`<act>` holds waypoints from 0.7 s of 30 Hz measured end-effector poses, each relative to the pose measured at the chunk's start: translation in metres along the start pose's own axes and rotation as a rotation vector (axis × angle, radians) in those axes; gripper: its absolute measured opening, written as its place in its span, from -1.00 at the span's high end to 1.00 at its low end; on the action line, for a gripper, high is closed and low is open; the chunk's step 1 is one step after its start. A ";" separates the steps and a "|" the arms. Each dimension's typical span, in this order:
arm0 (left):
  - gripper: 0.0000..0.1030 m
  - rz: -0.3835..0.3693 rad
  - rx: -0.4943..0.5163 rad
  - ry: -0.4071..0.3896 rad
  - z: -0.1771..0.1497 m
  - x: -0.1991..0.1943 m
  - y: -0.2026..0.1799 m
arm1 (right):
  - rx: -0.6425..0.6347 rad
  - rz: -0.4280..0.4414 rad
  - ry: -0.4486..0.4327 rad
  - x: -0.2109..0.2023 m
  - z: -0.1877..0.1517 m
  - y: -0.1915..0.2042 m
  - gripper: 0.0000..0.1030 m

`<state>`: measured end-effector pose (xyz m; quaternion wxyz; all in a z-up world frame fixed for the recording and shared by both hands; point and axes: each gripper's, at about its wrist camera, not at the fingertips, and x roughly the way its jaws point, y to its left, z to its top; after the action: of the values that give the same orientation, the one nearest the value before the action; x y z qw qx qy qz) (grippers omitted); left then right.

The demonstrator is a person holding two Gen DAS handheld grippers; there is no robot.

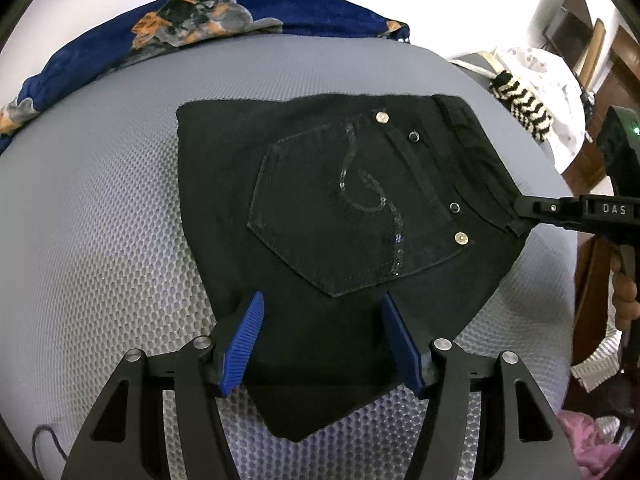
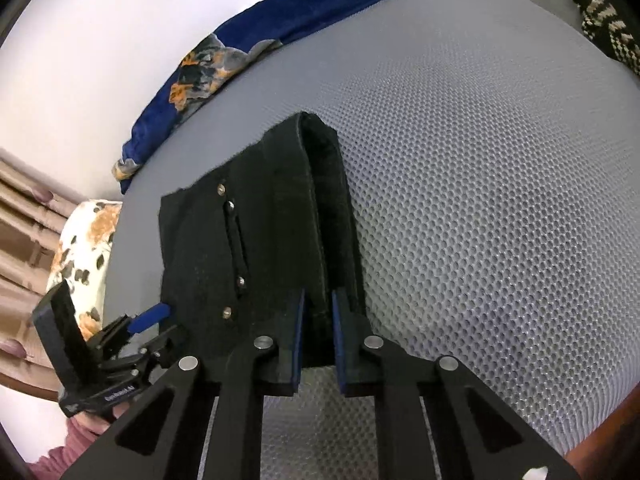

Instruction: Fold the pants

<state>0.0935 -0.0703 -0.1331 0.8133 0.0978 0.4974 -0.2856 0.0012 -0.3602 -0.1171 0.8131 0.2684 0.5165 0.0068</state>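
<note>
The black pants [image 1: 320,208] lie folded into a compact stack on the grey mesh mattress [image 1: 100,220], back pocket with sequins facing up. My left gripper [image 1: 322,312] is open, its blue fingers spread over the near edge of the pants without clamping them. My right gripper [image 2: 318,320] is shut on the waistband edge of the pants [image 2: 256,248]; it shows in the left wrist view [image 1: 524,210] at the right corner of the stack. The left gripper shows in the right wrist view [image 2: 152,320] at the pants' left edge.
A blue floral blanket [image 1: 120,40] lies along the far edge of the mattress. A black-and-white striped cloth [image 1: 524,104] and white clothes [image 1: 556,80] sit at the right. Pink cloth [image 1: 588,436] lies off the bed at lower right. A spotted pillow [image 2: 88,248] is at the left.
</note>
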 end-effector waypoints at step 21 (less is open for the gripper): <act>-0.21 0.090 -0.017 0.007 0.004 0.001 -0.009 | 0.009 -0.020 0.018 0.004 0.009 -0.011 0.24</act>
<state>0.0917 -0.0796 -0.1305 0.8245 0.1140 0.4976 -0.2441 0.0078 -0.3721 -0.1222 0.8071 0.2668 0.5267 -0.0012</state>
